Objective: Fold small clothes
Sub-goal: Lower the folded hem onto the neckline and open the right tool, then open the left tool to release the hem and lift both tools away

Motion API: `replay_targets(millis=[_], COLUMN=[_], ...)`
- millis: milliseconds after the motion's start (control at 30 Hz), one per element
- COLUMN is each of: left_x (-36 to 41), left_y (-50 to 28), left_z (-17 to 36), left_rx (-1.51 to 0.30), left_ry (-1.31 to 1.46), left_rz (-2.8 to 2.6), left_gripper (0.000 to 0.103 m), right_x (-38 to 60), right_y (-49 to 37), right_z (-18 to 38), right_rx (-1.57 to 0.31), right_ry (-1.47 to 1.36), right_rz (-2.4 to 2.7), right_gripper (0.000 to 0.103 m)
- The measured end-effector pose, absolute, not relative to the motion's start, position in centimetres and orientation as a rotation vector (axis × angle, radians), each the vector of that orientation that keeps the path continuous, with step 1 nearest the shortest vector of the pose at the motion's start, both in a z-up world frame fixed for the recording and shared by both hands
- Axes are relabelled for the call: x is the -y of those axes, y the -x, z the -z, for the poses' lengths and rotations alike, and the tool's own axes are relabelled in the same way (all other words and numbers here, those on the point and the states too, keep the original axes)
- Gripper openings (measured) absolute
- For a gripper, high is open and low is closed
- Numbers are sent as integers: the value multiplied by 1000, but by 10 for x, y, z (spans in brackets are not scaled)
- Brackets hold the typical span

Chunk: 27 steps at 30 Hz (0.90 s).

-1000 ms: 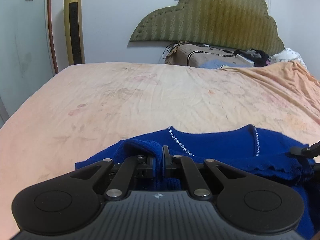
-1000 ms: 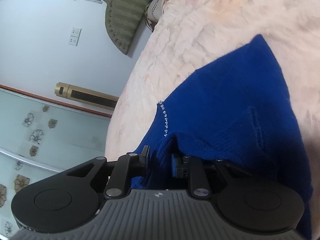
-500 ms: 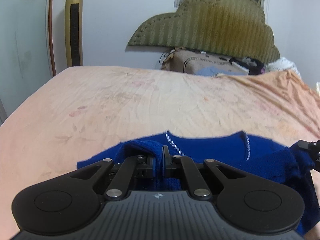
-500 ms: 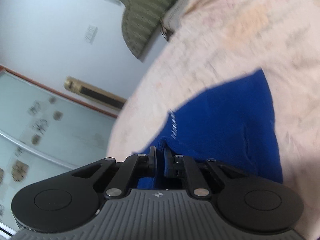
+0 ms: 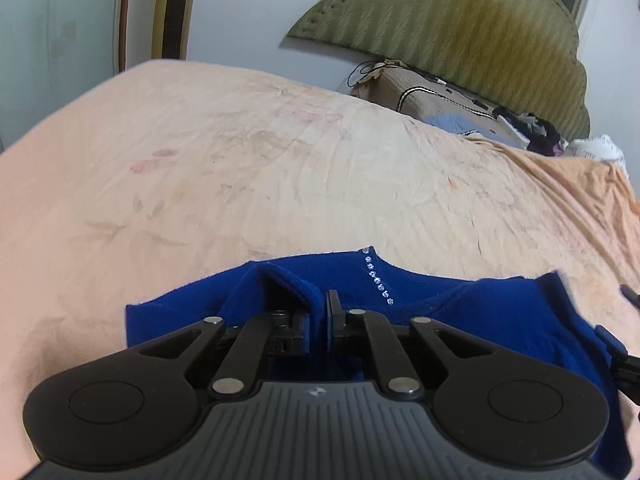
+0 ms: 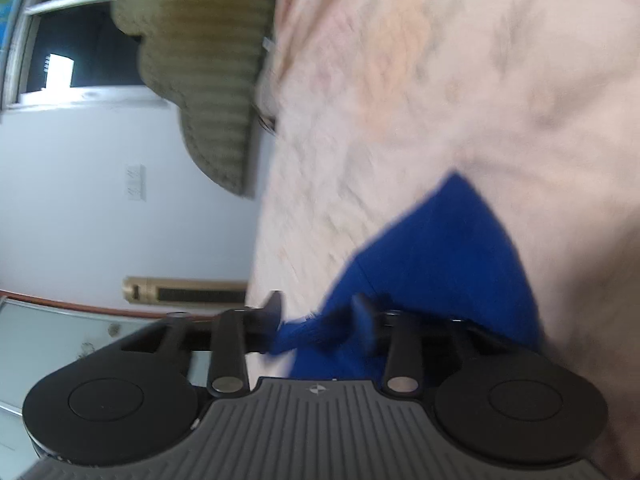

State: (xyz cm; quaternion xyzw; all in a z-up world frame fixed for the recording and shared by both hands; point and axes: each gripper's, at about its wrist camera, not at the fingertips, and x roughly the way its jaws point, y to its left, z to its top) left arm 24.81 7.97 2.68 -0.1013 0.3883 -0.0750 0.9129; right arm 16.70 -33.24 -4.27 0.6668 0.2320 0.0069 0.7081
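Observation:
A small blue knit sweater [image 5: 500, 312] with a line of rhinestones at the neck lies on the peach bedsheet [image 5: 280, 168]. My left gripper [image 5: 319, 314] is shut on a raised fold of the sweater near the neckline. In the right wrist view the sweater [image 6: 448, 256] is blurred. My right gripper [image 6: 318, 314] has its jaws apart, and a bunch of blue fabric lies loosely between them. Its tips also show at the right edge of the left wrist view.
An olive padded headboard [image 5: 460, 24] stands against the wall at the far end of the bed. A tan pillow [image 5: 432, 96] and dark clutter [image 5: 536, 128] lie below it. A gold tower fan [image 6: 184, 290] stands by the wall.
My right gripper, shut on the sweater half a second ago, has opened and swung fast; its view is blurred. My left gripper keeps its hold and has tilted and moved forward.

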Motion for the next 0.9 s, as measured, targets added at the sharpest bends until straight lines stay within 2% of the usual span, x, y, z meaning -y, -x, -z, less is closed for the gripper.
replay_targets(millis=[100,167,233,267,300,333,433,533,733,900], left_x=[-89,-95,-100,-104,-109,-115,-132,-142,-127,-129], left_y=[-251,-251,-253,-253,-254,-255,-253,-243,-197,-145], left_z=[-31,-35,-37,-38,-39,-38,-39,-46,-52,-36], left_rx=[-813,-814,-810,-802,-796,-790,-778,-739,-718,-751], left_ry=[254,292,331,354,387,422,475,405,156,103], left_rz=[162,169,161,152,148,148,124,52,105,251], left_gripper=[11,13,25,46,76,84,85,85,85,84], right_x=[338,332,314,303,288,274,245,250,242,243], right_y=[-154,-156,-170,-180,-190,-199,-221,-220,-184,-149], right_z=[19,2,-13,-16,-19,-19,-10,-3,-27,-36], right_rx=[-416,-417,-498,-552,-618,-671,-768,-742,-645,-685], right_ry=[-1350,-1217,-1069,-1004,-925,-854,-699,-633,-477,-402], right_rz=[53,24,-65,-106,-152,-185,-143,48,101,49], right_gripper=[60,61,67,71,73,73,71,68,76,78])
